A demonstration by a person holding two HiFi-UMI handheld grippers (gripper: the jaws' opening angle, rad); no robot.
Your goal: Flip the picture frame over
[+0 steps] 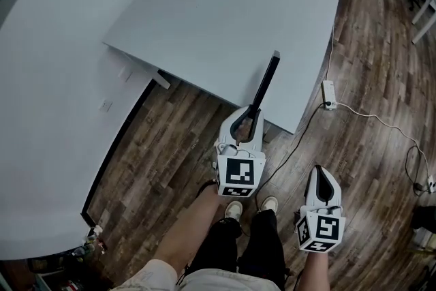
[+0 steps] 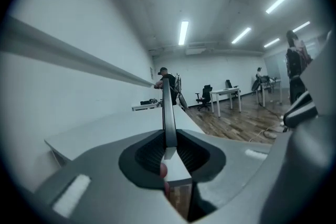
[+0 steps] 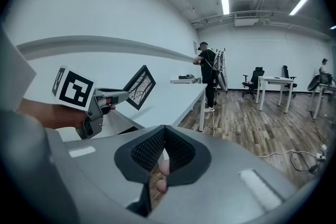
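Observation:
My left gripper (image 1: pixel 253 116) is shut on the near edge of a black picture frame (image 1: pixel 267 81), holding it on edge above the front corner of the grey table (image 1: pixel 204 17). The left gripper view shows the frame (image 2: pixel 168 113) edge-on, clamped between the jaws. From the right gripper view the frame (image 3: pixel 140 86) shows its picture face, a branch-like print, with the left gripper (image 3: pixel 118 95) at its lower corner. My right gripper (image 1: pixel 326 182) hangs shut and holds nothing, low at the right over the floor, away from the table.
A second white surface (image 1: pixel 48 112) runs along the left. A power strip (image 1: pixel 328 93) and cable lie on the wood floor right of the table. A person (image 3: pixel 208 75) stands at a far desk; office chairs (image 3: pixel 255 79) and desks stand beyond.

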